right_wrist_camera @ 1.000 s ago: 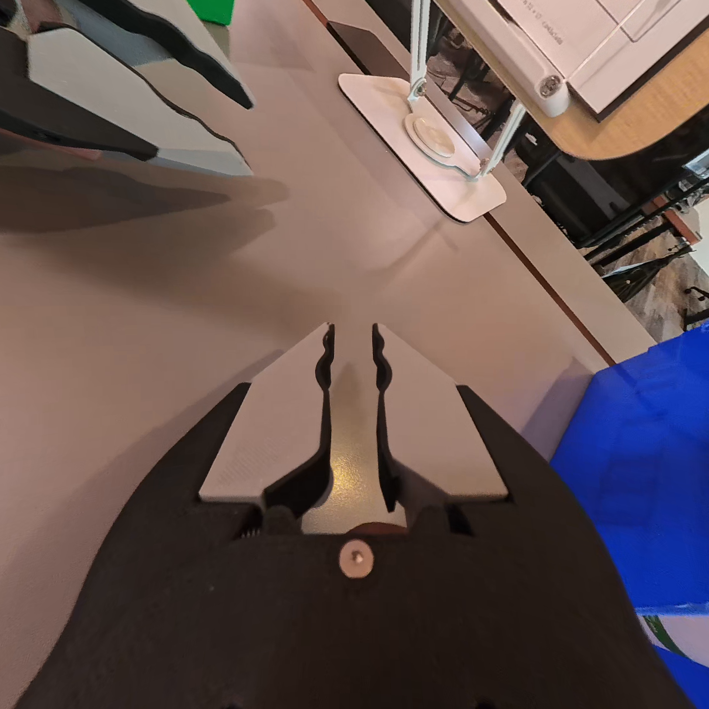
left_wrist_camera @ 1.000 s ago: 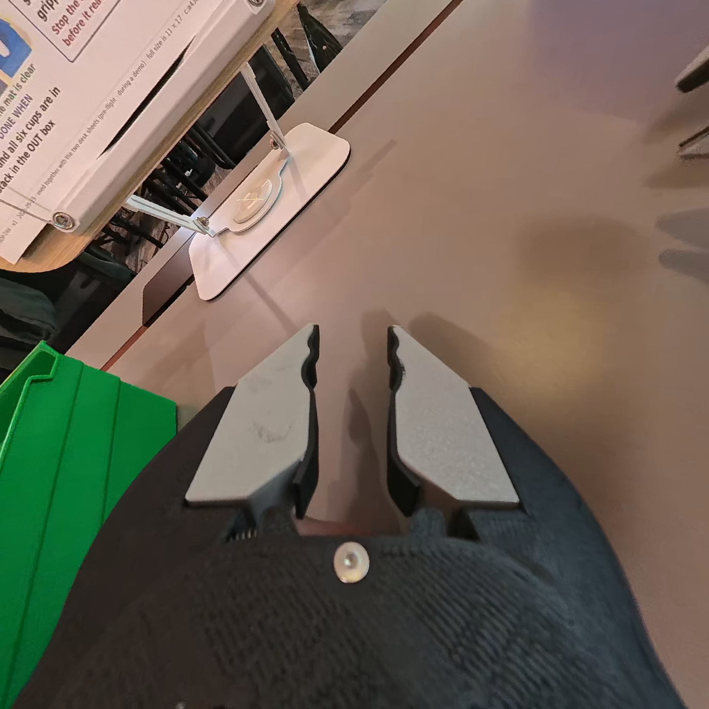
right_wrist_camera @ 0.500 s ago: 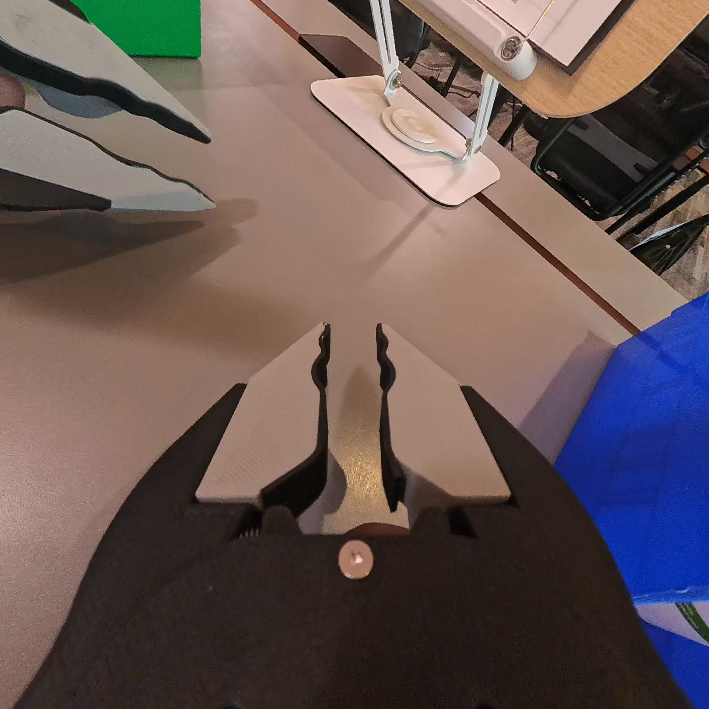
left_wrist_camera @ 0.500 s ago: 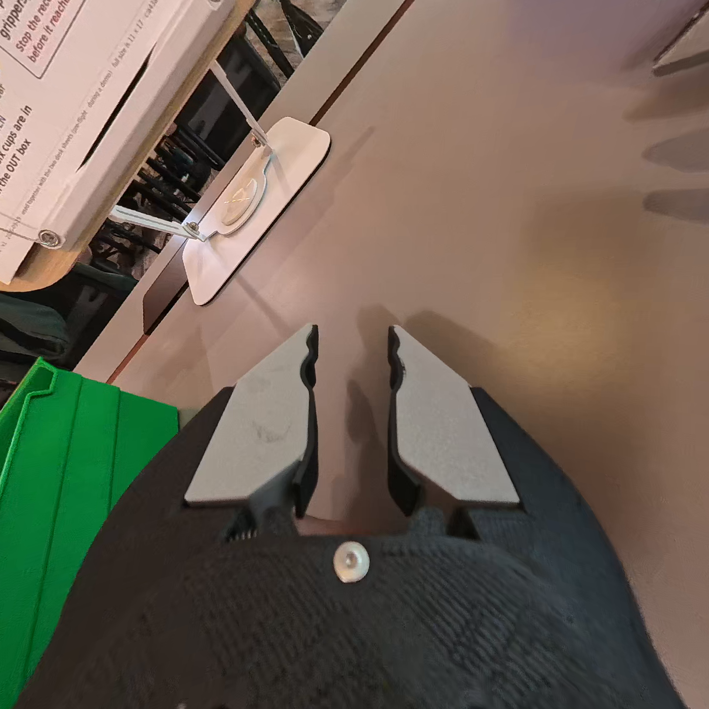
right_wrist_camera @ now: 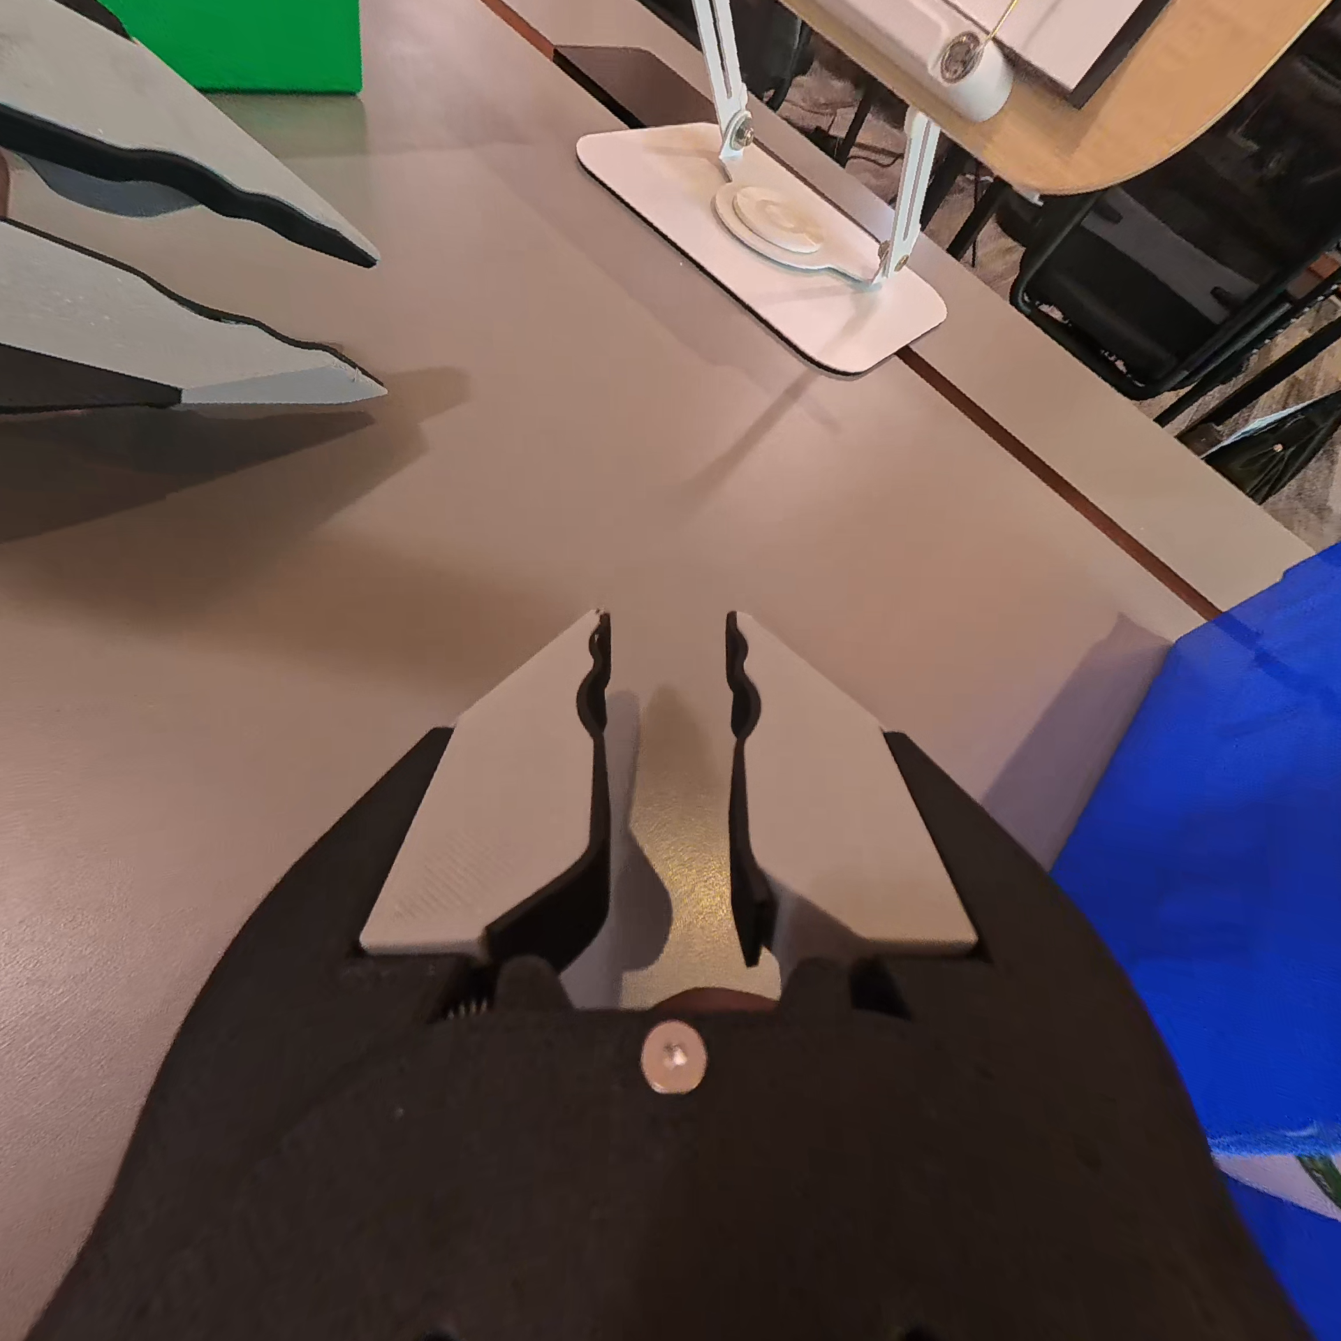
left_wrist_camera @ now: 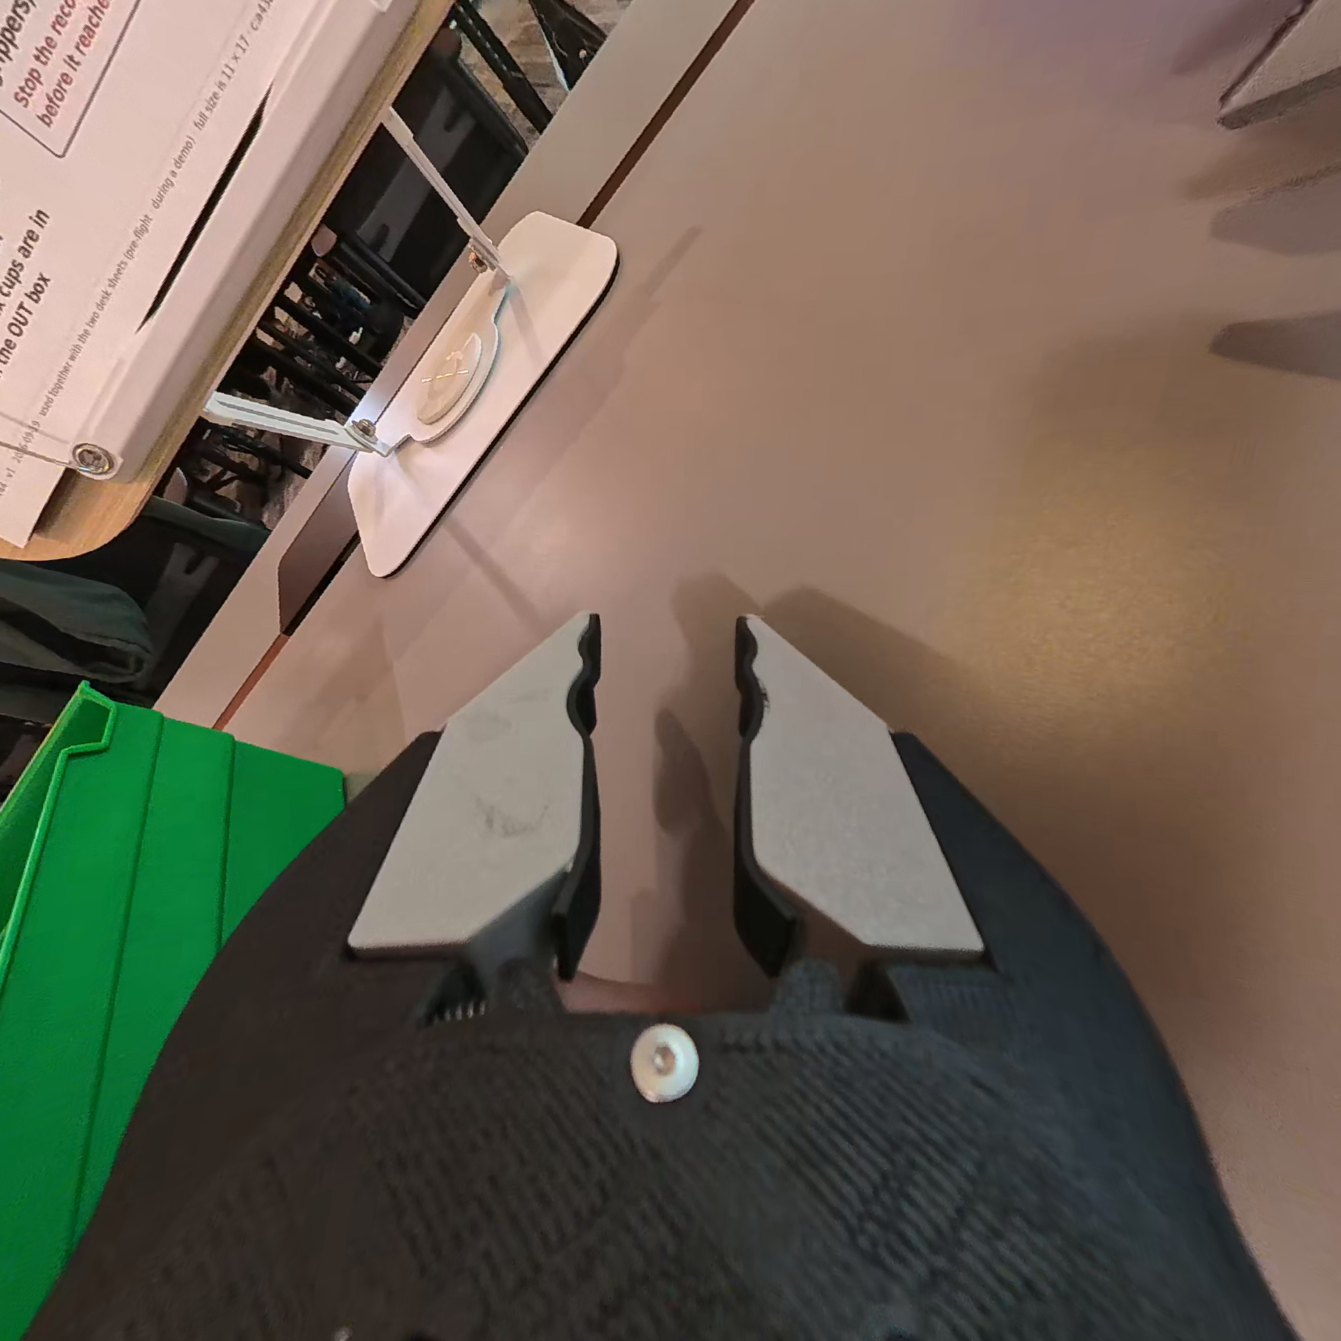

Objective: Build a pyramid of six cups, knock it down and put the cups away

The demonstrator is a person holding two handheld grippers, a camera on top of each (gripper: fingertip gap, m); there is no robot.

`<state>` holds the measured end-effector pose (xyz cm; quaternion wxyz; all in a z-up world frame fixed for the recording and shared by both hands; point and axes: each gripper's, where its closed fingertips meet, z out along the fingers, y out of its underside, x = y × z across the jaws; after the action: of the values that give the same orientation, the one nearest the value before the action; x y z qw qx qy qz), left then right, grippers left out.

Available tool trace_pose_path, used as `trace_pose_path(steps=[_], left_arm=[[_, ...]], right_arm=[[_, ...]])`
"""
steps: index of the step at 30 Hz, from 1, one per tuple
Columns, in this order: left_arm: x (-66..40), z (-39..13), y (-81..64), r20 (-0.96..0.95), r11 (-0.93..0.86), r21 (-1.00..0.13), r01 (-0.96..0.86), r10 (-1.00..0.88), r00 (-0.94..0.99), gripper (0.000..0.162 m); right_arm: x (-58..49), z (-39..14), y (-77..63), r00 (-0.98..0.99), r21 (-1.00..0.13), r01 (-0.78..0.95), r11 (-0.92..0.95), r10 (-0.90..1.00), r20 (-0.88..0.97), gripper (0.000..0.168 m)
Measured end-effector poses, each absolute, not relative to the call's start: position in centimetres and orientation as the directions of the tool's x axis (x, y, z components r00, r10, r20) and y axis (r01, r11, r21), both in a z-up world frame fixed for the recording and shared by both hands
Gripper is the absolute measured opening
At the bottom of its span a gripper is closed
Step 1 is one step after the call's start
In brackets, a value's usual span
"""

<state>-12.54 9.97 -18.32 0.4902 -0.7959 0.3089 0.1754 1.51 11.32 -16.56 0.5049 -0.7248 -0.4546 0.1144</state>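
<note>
No cups are seen in either view. The left gripper (left_wrist_camera: pixel 667 624) is held over the brown tabletop (left_wrist_camera: pixel 943 435) with its jaws parted and nothing between them; only bare tabletop is seen through the gap. The same gripper is seen from the side in the right wrist view (right_wrist_camera: pixel 374 319), where its two grey fingers (right_wrist_camera: pixel 218 341) are spread and empty, just above the surface. The right gripper (right_wrist_camera: pixel 664 617) is likewise held open over the tabletop, a clear gap being left between its fingers and nothing being gripped.

A green bin (left_wrist_camera: pixel 109 907) is found at the left gripper's left side, and its corner (right_wrist_camera: pixel 239 43) is shown at the far end of the tabletop in the right wrist view. A blue bin (right_wrist_camera: pixel 1197 834) is placed just beside the right gripper, at its right. A white stand (right_wrist_camera: pixel 769 239) is set near the far edge of the tabletop, and a wooden board (left_wrist_camera: pixel 94 508) carrying printed sheets (left_wrist_camera: pixel 109 239) is held up on its arms.
</note>
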Motion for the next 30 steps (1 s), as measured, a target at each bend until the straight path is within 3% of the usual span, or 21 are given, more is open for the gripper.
trace_pose_path(steps=[24, 30], left_arm=[[-13.2, -18.0, 10.2, -0.511, -0.357, -0.721, -0.594, -0.305, 0.804, 0.047], [-12.6, -17.3, 9.3, -0.466, -0.339, -0.764, -0.550, -0.299, 0.832, 0.057]], right_arm=[[0.9, -17.8, 10.8, 0.518, -0.799, 0.596, -0.079, 0.799, 0.306, 0.034], [0.6, -16.9, 10.7, 0.518, -0.807, 0.590, -0.024, 0.778, 0.356, 0.046]])
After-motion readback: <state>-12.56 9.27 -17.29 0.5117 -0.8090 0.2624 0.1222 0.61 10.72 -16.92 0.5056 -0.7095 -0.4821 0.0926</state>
